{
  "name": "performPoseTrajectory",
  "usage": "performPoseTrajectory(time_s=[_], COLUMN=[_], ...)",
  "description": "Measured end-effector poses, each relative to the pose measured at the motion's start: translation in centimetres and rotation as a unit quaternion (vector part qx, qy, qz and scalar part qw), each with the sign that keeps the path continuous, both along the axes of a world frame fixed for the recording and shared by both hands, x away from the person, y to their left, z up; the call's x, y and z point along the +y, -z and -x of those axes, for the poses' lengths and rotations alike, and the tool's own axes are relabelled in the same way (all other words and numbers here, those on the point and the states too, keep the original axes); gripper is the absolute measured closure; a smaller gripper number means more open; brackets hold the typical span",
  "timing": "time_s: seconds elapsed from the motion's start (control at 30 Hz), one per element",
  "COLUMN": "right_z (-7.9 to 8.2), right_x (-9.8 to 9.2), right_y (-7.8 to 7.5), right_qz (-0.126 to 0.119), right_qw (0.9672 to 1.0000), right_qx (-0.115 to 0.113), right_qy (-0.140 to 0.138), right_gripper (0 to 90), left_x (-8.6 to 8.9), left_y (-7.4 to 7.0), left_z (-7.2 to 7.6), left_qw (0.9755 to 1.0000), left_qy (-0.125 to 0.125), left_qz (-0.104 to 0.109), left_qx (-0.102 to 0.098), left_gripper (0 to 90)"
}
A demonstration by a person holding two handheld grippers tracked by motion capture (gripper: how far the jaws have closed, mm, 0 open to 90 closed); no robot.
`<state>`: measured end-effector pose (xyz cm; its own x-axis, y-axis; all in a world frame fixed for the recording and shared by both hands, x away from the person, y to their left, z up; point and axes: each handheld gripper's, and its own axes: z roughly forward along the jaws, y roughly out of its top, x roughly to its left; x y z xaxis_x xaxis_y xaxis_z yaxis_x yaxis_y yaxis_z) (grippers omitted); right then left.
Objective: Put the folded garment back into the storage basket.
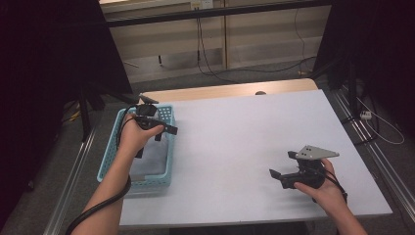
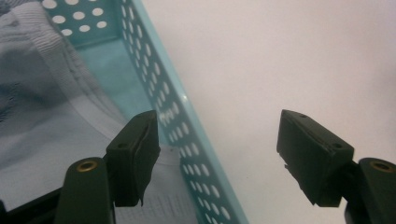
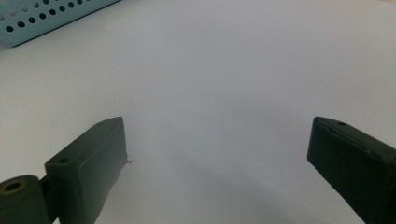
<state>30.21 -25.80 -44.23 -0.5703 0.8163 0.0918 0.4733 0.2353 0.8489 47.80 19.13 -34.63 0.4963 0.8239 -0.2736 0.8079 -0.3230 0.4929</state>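
A light-blue perforated basket (image 1: pixel 147 183) stands at the left edge of the white table (image 1: pixel 235 132). A grey cloth (image 1: pixel 154 159) lies inside it. My left gripper (image 1: pixel 165 133) hovers over the basket's right wall with its jaws open and nothing between them. In the left gripper view, one jaw of the left gripper (image 2: pixel 217 140) hangs over the cloth (image 2: pixel 42 116) and the other over the bare table, with the basket wall (image 2: pixel 187 140) running between. My right gripper (image 1: pixel 281 164) rests low near the front right of the table, open and empty. The right gripper (image 3: pixel 217 140) faces the basket (image 3: pixel 46 18) across the bare tabletop.
A wooden strip runs along the table's far edge, with a small dark object (image 1: pixel 260 92) on it. Beyond it are a wall, dangling cables (image 1: pixel 203 49) and dark curtains on both sides. Metal rails (image 1: pixel 377 147) flank the table on the floor.
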Motion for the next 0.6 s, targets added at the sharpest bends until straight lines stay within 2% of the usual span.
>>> performPoseTrajectory(time_s=[0.27,0.53,0.6], right_z=[0.1,0.0,0.0], right_x=[-0.1,-0.1,0.0], right_y=[-0.1,0.1,0.0], right_qz=[0.001,0.002,0.000], right_qw=[1.0000,1.0000,1.0000], right_qx=[0.000,0.004,0.003], right_qy=[-0.003,-0.002,-0.001], right_gripper=[4.1,4.1,4.1], left_x=[-1.2,-2.3,-2.6], left_y=[-0.3,-0.4,-0.7], left_z=[0.4,0.9,1.0], left_qw=[0.9999,0.9992,0.9988], left_qy=[0.010,0.032,0.038], left_qz=[0.011,0.022,0.028], left_qx=[-0.004,-0.005,-0.011], left_gripper=[26.9,24.3,23.9])
